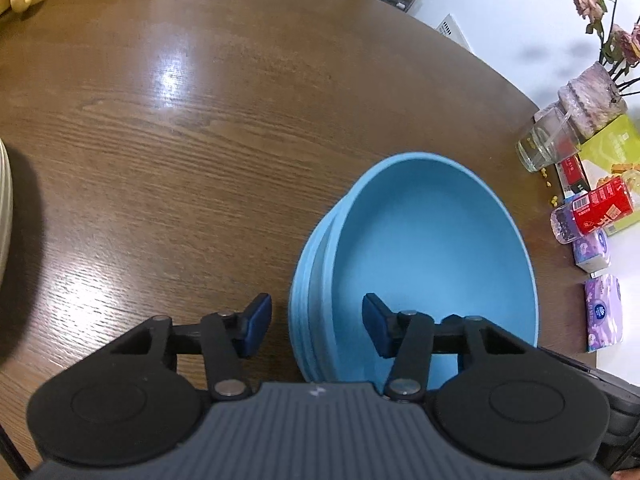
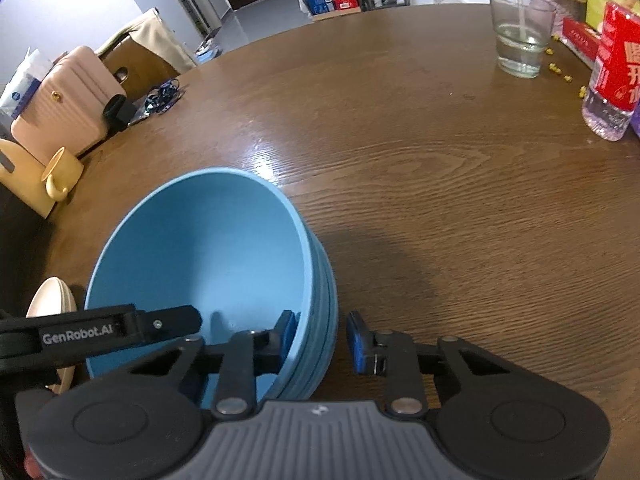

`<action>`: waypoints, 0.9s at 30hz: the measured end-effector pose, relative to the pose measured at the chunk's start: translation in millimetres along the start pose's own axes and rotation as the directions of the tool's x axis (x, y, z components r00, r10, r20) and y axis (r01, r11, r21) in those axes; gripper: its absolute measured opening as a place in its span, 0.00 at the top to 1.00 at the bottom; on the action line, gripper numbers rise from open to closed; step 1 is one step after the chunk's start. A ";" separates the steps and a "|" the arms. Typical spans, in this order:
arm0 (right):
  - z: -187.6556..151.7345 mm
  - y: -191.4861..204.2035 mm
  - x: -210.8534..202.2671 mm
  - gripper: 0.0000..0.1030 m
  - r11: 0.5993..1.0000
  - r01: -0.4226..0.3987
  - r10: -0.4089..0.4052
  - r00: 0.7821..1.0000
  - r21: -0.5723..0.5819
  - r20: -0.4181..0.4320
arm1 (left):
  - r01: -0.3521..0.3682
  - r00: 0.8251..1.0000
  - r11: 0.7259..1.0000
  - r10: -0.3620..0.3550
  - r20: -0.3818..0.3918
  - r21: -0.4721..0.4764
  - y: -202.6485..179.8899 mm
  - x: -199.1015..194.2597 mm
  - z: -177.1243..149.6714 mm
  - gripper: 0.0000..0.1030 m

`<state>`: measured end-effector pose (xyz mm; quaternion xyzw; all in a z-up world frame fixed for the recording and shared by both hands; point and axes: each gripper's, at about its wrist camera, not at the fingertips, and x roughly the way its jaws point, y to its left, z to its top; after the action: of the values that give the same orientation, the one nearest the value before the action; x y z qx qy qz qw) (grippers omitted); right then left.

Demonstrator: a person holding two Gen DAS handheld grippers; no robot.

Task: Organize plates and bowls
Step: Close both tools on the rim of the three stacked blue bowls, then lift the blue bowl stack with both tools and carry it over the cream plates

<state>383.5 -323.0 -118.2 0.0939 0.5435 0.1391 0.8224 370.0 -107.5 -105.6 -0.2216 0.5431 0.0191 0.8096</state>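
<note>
A stack of several nested blue bowls [image 1: 424, 248] stands on the brown wooden table [image 1: 200, 120]. My left gripper [image 1: 317, 326] is open and straddles the stack's left wall, one finger outside and one inside the top bowl. In the right wrist view the same stack [image 2: 208, 256] sits low left. My right gripper [image 2: 320, 340] is open and straddles the stack's right wall. Neither gripper's pads visibly press the wall. A stack of cream plates [image 2: 50, 300] lies left of the bowls; its edge also shows in the left wrist view [image 1: 5, 208].
A yellow mug [image 2: 62, 174] and a pink case [image 2: 68, 98] stand at the table's far left. A glass of water [image 2: 520, 32], a red-labelled bottle [image 2: 612, 80], tissue packs [image 1: 602, 312], boxes and a flower vase [image 1: 592, 100] line the right side.
</note>
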 end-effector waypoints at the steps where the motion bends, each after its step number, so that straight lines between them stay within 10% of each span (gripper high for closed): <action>1: -0.2 0.0 1.1 0.75 1.000 -0.006 0.005 1.000 -0.002 -0.002 | 0.004 1.000 1.000 -0.004 -0.006 -0.004 1.1 1.7 -0.9 0.54; 27: -14.5 29.8 -24.1 0.77 0.998 -0.030 0.036 0.996 -0.063 0.086 | 0.015 0.995 0.999 -0.020 0.099 0.049 15.0 -42.5 -19.6 0.64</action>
<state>357.5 -302.8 -93.8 0.0833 0.5008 0.1653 0.8455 331.5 -92.5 -79.1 -0.2053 0.5006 0.0098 0.8409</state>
